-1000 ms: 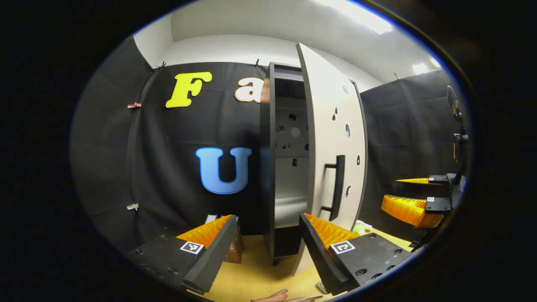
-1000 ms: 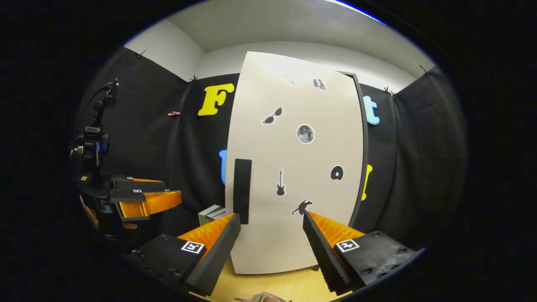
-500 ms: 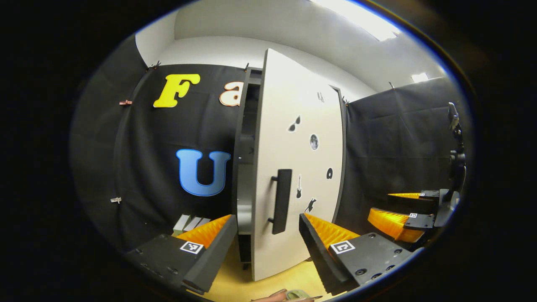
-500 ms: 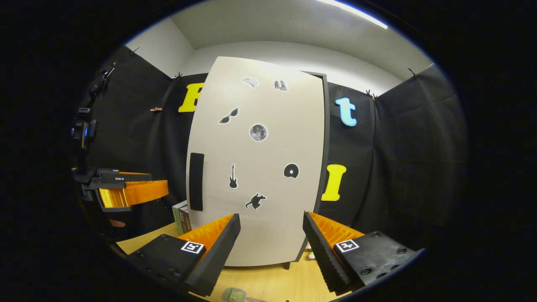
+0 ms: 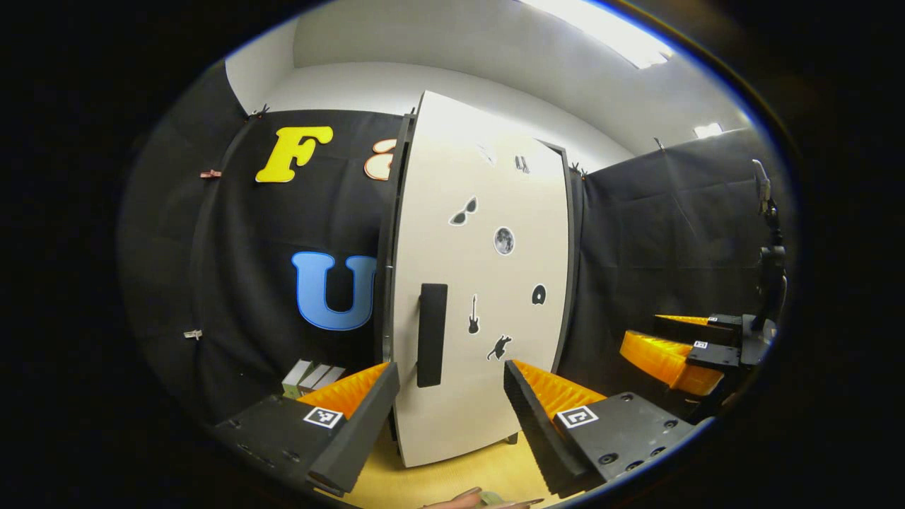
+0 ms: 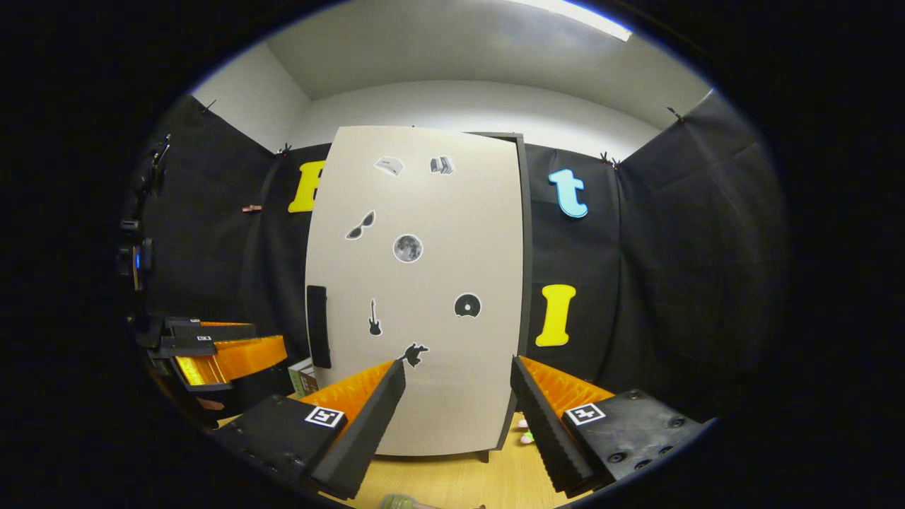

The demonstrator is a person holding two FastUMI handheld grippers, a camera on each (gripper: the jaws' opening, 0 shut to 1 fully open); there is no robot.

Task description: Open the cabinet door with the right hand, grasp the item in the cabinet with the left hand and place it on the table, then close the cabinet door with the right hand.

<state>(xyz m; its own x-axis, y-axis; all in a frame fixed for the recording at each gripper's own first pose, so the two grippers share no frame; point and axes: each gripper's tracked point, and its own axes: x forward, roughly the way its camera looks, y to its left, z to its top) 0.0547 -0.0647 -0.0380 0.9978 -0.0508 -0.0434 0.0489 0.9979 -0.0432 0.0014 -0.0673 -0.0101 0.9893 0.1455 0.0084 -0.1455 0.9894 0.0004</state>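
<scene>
Two views, one moment. Left gripper view: the left gripper (image 5: 449, 396), jaws spread wide and empty, faces the cabinet door (image 5: 481, 283), closed or nearly so, its dark handle (image 5: 431, 334) near the left edge; the right gripper (image 5: 672, 353) hangs at far right. Right gripper view: the right gripper (image 6: 456, 399), jaws wide apart and empty, stands off the door (image 6: 417, 283); a green item (image 6: 397, 502) lies on the table (image 6: 481, 481) at the bottom edge.
</scene>
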